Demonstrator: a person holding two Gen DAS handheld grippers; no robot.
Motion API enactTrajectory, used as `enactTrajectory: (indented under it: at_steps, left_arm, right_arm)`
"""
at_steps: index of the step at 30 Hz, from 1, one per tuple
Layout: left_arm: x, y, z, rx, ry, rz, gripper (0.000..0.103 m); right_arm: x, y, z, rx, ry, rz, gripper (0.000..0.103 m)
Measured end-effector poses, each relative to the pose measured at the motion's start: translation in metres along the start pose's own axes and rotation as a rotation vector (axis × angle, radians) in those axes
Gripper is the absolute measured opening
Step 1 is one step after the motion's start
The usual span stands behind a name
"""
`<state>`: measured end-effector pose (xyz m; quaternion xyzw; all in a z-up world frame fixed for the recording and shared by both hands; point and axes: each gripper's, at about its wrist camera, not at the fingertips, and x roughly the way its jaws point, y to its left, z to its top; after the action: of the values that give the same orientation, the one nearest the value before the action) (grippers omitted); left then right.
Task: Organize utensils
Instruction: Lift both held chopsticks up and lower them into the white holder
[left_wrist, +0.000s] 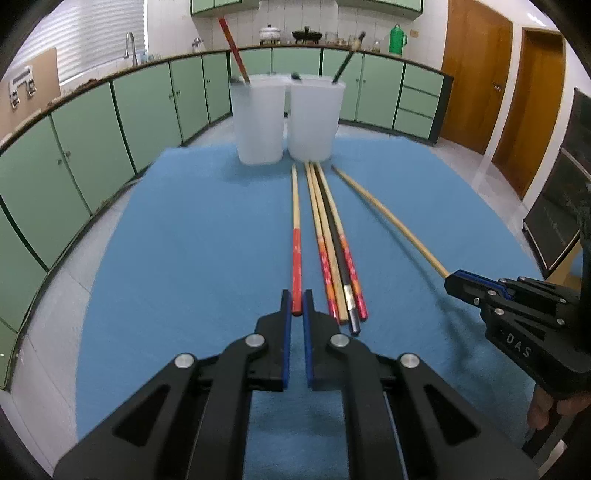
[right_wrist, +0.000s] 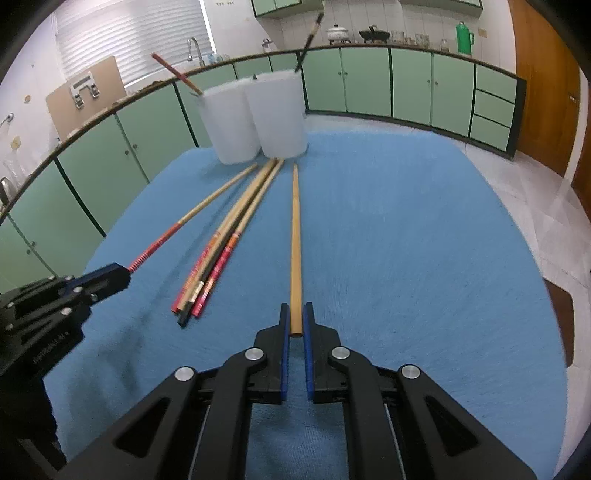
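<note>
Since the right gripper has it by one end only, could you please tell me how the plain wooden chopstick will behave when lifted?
The plain wooden chopstick looks straight and stiff, so it should hardly sag. Held at its end by the right gripper, it may pivot downward. Being round, it could roll on the blue cloth if released.

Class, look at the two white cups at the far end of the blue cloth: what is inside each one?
The left cup holds one red-handled chopstick; the right cup holds one dark chopstick. Their frosted walls hide anything lower inside.
</note>
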<state>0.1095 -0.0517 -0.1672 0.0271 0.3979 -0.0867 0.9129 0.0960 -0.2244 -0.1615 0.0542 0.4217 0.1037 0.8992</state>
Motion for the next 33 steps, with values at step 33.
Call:
enactTrajectory:
  at_steps: [33]
  left_arm:
    - [-0.103,-0.001,0.146,0.088,-0.310,-0.130,0.005]
  right_arm:
    - [-0.131,0.006,0.168,-0.154,-0.207,0.109,0.007]
